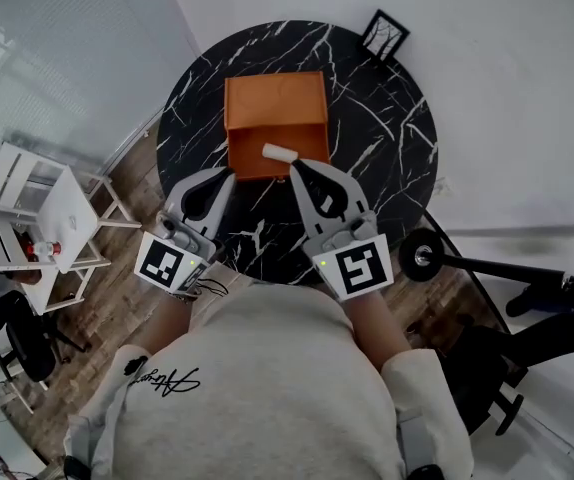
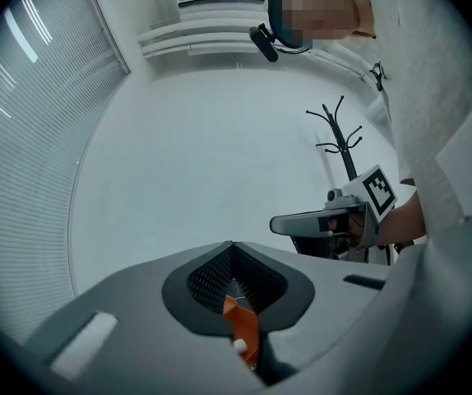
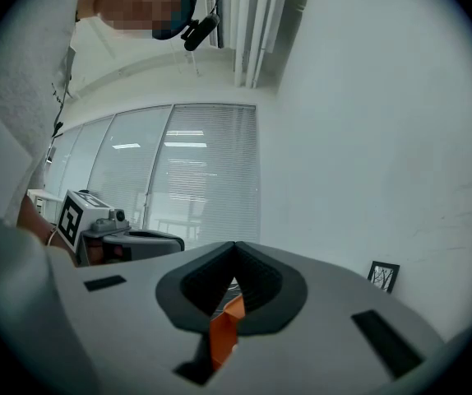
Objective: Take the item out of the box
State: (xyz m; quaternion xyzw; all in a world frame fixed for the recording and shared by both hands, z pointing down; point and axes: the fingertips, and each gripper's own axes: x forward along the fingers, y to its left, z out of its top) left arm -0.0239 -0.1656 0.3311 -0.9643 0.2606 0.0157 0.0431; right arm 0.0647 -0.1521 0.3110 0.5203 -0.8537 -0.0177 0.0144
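The orange box (image 1: 275,98) is sitting on the far half of the round black marble desk (image 1: 392,138), a little left of centre. Its far part is showing a flat orange top and its near part is lying open. The white cylindrical item (image 1: 279,154) is lying on its side in that open near part, close to the box's near right edge.

The left claw (image 1: 229,171) is clenched, its tips meeting with nothing between them. It is pointing at the box's near left corner and is just beside it. The right claw (image 1: 294,165) is also clenched and empty. Its tip is sitting just beside the item at the box's near edge, and whether it is touching cannot be told.

To the right of the box, a wide stretch of bare marble is running out to the curved rim. On the left, only a narrow band is lying between the box and the rim. The two claws are taking up the near strip of the desk.

A small picture frame (image 1: 384,36) is standing at the far right rim, well apart from the box. On the wooden floor (image 1: 117,298), a white rack (image 1: 42,208) is standing left of the desk, clear of its rim. A scooter (image 1: 497,266) is lying to the right, with one wheel near the near right rim
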